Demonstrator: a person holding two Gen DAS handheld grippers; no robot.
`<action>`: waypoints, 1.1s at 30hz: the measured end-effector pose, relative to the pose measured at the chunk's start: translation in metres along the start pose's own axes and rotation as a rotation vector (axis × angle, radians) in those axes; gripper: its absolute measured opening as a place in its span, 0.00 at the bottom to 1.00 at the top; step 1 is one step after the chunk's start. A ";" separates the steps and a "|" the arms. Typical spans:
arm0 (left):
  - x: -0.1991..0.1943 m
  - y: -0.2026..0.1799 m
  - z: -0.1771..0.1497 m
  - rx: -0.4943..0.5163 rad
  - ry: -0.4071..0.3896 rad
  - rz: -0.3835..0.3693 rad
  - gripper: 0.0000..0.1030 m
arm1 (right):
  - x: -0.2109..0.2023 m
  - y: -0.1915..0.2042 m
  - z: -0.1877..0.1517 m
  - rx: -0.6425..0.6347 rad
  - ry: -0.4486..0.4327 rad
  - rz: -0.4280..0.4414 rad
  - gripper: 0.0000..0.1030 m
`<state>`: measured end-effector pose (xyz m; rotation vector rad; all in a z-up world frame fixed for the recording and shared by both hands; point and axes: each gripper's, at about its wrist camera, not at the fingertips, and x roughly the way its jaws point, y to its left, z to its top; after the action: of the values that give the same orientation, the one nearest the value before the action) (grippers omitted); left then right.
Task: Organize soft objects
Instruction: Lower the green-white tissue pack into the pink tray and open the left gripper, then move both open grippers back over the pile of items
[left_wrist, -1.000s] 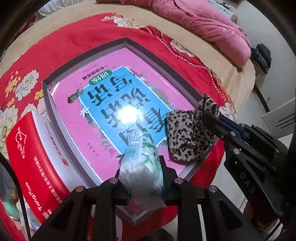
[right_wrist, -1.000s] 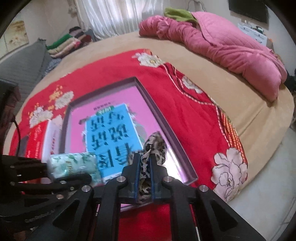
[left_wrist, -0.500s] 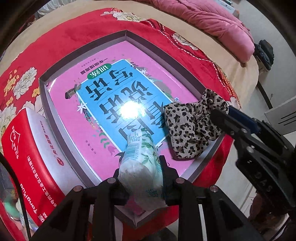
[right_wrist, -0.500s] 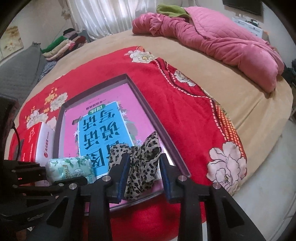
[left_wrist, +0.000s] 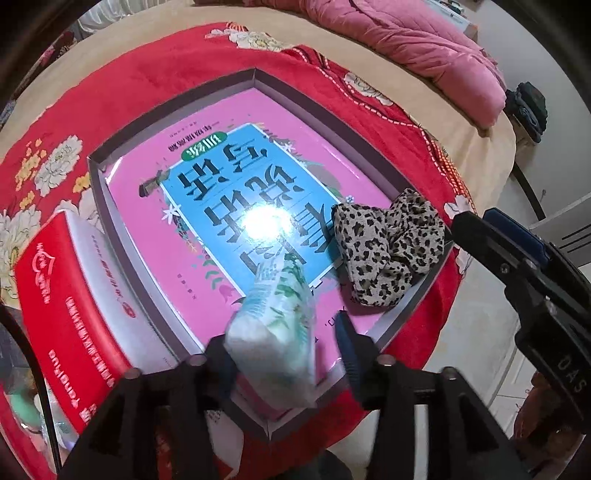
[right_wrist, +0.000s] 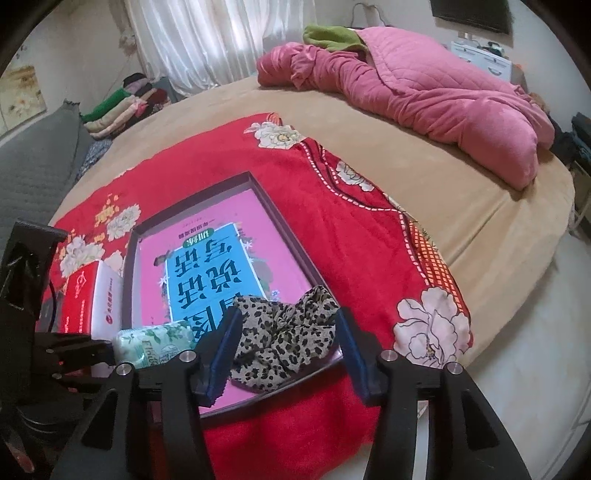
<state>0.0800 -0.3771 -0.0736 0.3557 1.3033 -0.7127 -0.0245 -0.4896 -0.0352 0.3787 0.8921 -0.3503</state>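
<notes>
Both tongs have spread since half a second ago: the left tongs (left_wrist: 284, 347), then clamped on the tissue pack (left_wrist: 275, 339), now stand wide, with a clear gap between the pack and the right-hand pad, while the pack leans against the left-hand pad. Whether that pad carries it or it rests on the tray cannot be told; its image is blurred. The right tongs (right_wrist: 286, 354), already parted earlier, stand wider still, and the leopard-print cloth (right_wrist: 284, 339) lies crumpled between and just beyond their blue pads, on the near right corner of the shallow tray (right_wrist: 284, 218). From the left wrist view the same cloth (left_wrist: 388, 251) sits ahead and to the right of the left tongs, in the tray's (left_wrist: 99, 192) corner, with the right tongs (left_wrist: 480, 229) just beside it, apart from it. A pink and blue book cover (left_wrist: 236, 206) fills the tray floor. To the left of the left tongs, a red and white carton (left_wrist: 66, 302) stands against the tray's outer wall on the red floral blanket (right_wrist: 351, 240) spread over the bed (right_wrist: 443, 177).
</notes>
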 end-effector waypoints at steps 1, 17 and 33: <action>-0.003 0.001 -0.001 -0.001 -0.009 0.004 0.60 | -0.002 0.000 0.000 0.000 -0.003 -0.003 0.55; -0.046 0.003 -0.014 -0.013 -0.116 0.018 0.79 | -0.027 0.012 0.000 -0.003 -0.045 -0.031 0.70; -0.103 0.009 -0.043 -0.006 -0.271 0.088 0.79 | -0.069 0.029 0.002 -0.011 -0.155 -0.032 0.72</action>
<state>0.0440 -0.3160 0.0130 0.2985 1.0273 -0.6582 -0.0503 -0.4555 0.0264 0.3228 0.7483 -0.3985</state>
